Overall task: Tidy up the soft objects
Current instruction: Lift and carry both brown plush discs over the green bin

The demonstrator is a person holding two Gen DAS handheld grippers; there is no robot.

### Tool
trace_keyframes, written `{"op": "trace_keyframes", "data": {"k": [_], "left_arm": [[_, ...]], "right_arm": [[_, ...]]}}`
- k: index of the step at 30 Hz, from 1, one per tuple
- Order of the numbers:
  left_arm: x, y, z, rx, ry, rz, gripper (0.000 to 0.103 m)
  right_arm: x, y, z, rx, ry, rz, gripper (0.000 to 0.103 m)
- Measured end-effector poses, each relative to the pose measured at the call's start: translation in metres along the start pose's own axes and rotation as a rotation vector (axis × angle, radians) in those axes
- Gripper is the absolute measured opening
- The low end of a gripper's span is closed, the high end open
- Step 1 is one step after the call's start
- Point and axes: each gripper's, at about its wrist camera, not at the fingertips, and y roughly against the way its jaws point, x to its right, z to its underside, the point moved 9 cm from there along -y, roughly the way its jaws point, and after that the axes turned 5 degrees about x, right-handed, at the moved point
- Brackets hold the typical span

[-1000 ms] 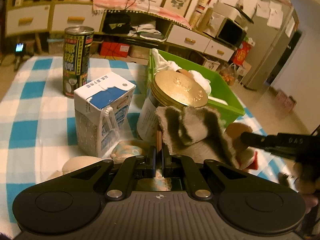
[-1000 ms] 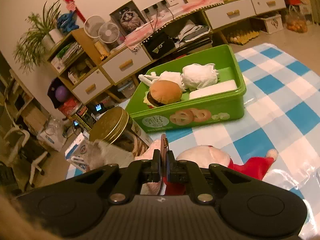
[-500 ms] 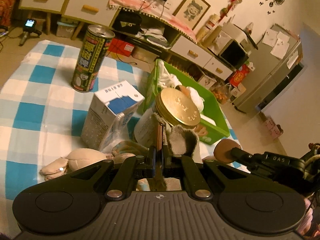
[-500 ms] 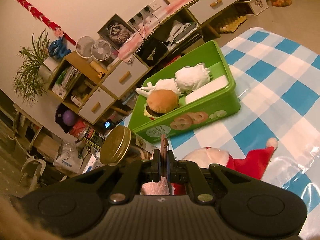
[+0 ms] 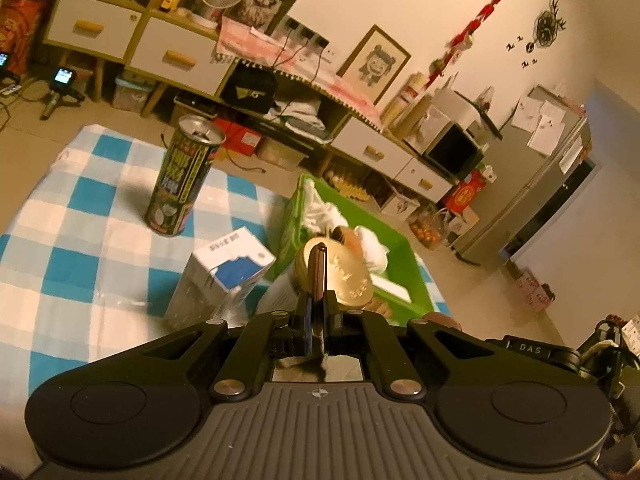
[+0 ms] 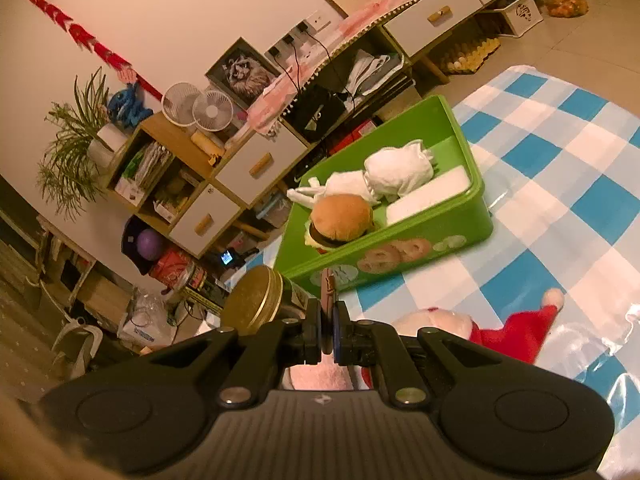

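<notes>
My left gripper (image 5: 318, 276) is shut on a grey furry soft toy, of which only a tuft (image 5: 320, 364) shows under the jaws, raised above the table. My right gripper (image 6: 329, 292) is shut on a pink soft toy (image 6: 316, 378) that hangs below it. The green bin (image 6: 432, 240) holds a plush burger (image 6: 340, 218), white soft things (image 6: 396, 170) and a white foam block (image 6: 428, 196). The bin also shows in the left wrist view (image 5: 384, 240). A santa plush (image 6: 512, 332) lies on the checked cloth in front of the bin.
A gold-lidded jar (image 5: 344, 276) stands just ahead of my left gripper, with a milk carton (image 5: 224, 276) and a tall drink can (image 5: 182, 184) to its left. The jar also appears in the right wrist view (image 6: 256, 300). Cabinets line the far wall.
Both grippers have risen well above the table, still shut on their toys. The grey toy now hangs almost out of sight under the left jaws.
</notes>
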Motion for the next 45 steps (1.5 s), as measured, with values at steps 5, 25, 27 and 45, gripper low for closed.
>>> {"op": "trace_keyframes", "data": {"k": [5, 25, 27, 45], "left_arm": [[0.012, -0.005, -0.006, 0.010, 0.009, 0.024, 0.000], [0.107, -0.126, -0.004, -0.142, -0.105, 0.056, 0.000], [0.111, -0.140, 0.000, -0.160, -0.120, 0.040, 0.000], [0.110, -0.219, 0.021, -0.250, -0.184, -0.114, 0.000]], "right_arm": [[-0.004, 0.001, -0.010, 0.016, -0.015, -0.011, 0.006], [0.031, -0.024, -0.083, 0.144, -0.147, 0.073, 0.006], [0.039, -0.029, -0.086, 0.146, -0.166, 0.082, 0.006], [0.069, -0.056, -0.088, 0.127, -0.179, 0.172, 0.006]]}}
